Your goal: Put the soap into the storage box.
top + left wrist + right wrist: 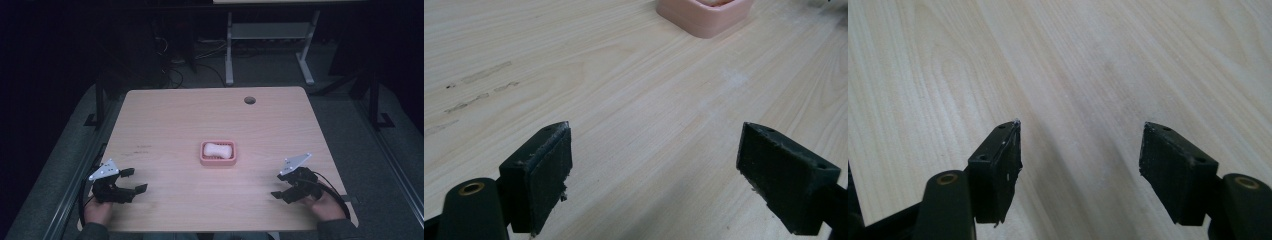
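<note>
Your left gripper sits low near the table's front edge, well to the left of the pink dish. Its jaws stand wide apart and nothing is between them; in the left gripper view the pads have bare wood under them, and the pink dish shows farther ahead, toward the upper right.

That dish is the landmark: it stands near the middle of the table, and a white bar, probably soap, lies inside it. Neither gripper touches the dish or the bar.

Your right gripper is well to the right of the dish, also close to the front edge. Its jaws are about half open and hold nothing; the right gripper view has plain tabletop between the pads.

I judge that you are at the approach step, with no grasp started yet. For the next move, bring one gripper toward the dish, keep the jaws wider than the bar, and come down from above so the pads pass inside the rim. Close only when the bar is between the pads. The other gripper may need to steady the dish, because it can slide on the smooth wood.
</note>
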Action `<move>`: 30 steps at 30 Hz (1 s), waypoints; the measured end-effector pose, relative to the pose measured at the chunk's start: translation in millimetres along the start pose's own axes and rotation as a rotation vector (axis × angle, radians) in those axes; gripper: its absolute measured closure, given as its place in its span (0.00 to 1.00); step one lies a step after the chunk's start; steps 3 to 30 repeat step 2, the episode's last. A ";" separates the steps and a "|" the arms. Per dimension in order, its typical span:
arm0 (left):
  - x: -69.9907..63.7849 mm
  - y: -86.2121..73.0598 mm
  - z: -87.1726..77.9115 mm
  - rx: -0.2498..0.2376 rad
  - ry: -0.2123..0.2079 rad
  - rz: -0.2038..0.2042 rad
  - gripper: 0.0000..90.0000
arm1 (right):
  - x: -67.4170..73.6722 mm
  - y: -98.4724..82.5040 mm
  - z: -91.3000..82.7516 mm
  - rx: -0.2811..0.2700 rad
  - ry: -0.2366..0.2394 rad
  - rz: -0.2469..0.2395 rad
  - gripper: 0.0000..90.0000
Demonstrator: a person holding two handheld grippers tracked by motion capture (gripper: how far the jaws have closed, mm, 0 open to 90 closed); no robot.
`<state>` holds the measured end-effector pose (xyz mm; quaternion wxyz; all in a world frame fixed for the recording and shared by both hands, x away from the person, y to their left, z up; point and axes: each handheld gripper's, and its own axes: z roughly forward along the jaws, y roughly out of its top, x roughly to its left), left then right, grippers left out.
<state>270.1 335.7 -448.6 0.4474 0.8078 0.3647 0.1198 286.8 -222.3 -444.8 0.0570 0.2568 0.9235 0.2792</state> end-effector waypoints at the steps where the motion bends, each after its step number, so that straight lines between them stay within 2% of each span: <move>1: -0.3 0.5 0.2 0.000 0.001 0.005 0.15 | 1.8 -0.2 0.2 0.002 -0.004 0.000 0.36; 30: -0.3 0.5 0.2 0.000 0.001 0.005 0.15 | 1.8 -0.2 0.2 0.002 -0.004 0.000 0.36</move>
